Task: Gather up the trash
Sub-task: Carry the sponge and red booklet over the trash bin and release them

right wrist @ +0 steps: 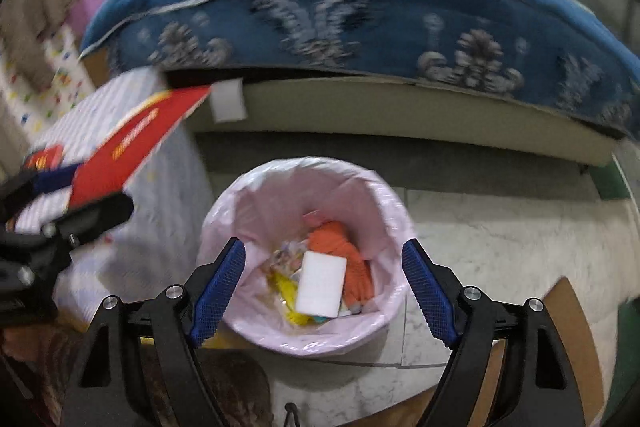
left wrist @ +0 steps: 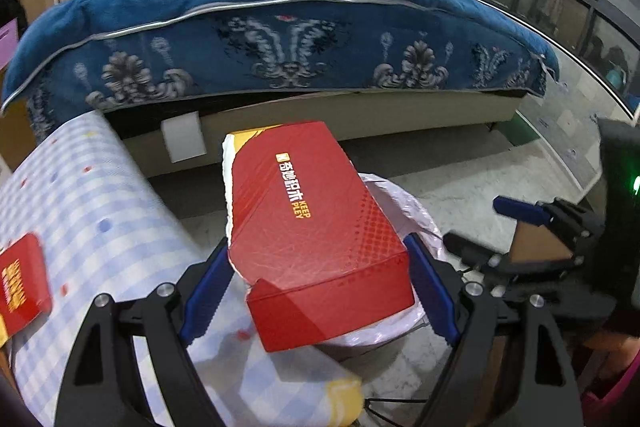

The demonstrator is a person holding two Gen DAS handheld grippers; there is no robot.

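My left gripper (left wrist: 316, 267) is shut on a large red box (left wrist: 316, 227) with yellow and white lettering, held over the near edge of a bin lined with a pale pink bag (left wrist: 404, 203). The right wrist view shows the same box (right wrist: 132, 143) at the left, beside the bin (right wrist: 304, 251). The bin holds an orange cloth (right wrist: 344, 255), a white block (right wrist: 320, 283) and yellow scraps. My right gripper (right wrist: 324, 275) is open and empty above the bin; it also shows in the left wrist view (left wrist: 516, 223).
A table with a blue checked cloth (left wrist: 100, 211) stands left of the bin, with a smaller red packet (left wrist: 22, 283) on it. A bed with a blue blanket (left wrist: 280, 39) is behind. The floor is pale marble tile (right wrist: 500, 235).
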